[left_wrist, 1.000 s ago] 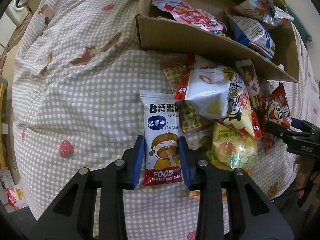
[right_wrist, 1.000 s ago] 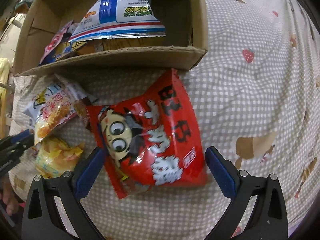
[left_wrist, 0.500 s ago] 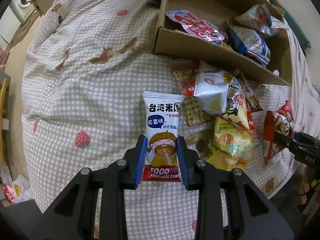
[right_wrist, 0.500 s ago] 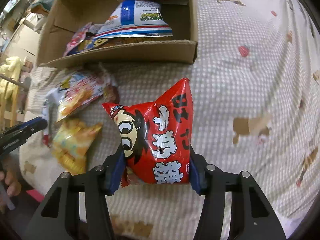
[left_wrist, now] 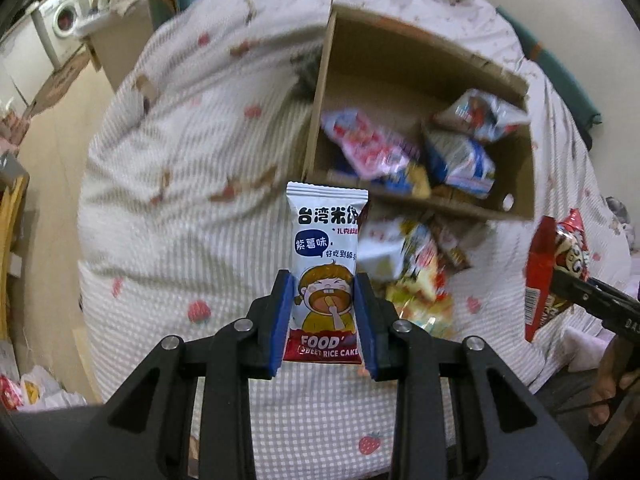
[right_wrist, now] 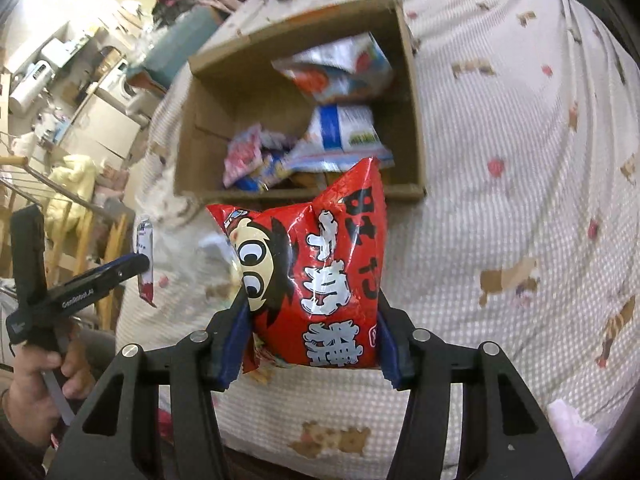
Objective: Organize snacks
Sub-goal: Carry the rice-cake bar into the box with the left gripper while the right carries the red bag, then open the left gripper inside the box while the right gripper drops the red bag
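I hold the white foil rice-cake packet (left_wrist: 326, 276) clamped low in my left gripper (left_wrist: 323, 320) and the puffy red crinkly snack bag (right_wrist: 316, 280), light, crushable, pinched at its base in my right gripper (right_wrist: 312, 344), both raised near the open cardboard box (right_wrist: 416, 128).

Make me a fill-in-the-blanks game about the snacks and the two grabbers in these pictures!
1. The left gripper is shut on a white rice cake packet with a cartoon ____ on it.
2. The right gripper is shut on a puffy bag coloured ____.
3. Some snacks already lie inside the cardboard ____.
4. The bedcover has little red ____ printed on it.

Missing words: child; red; box; strawberries
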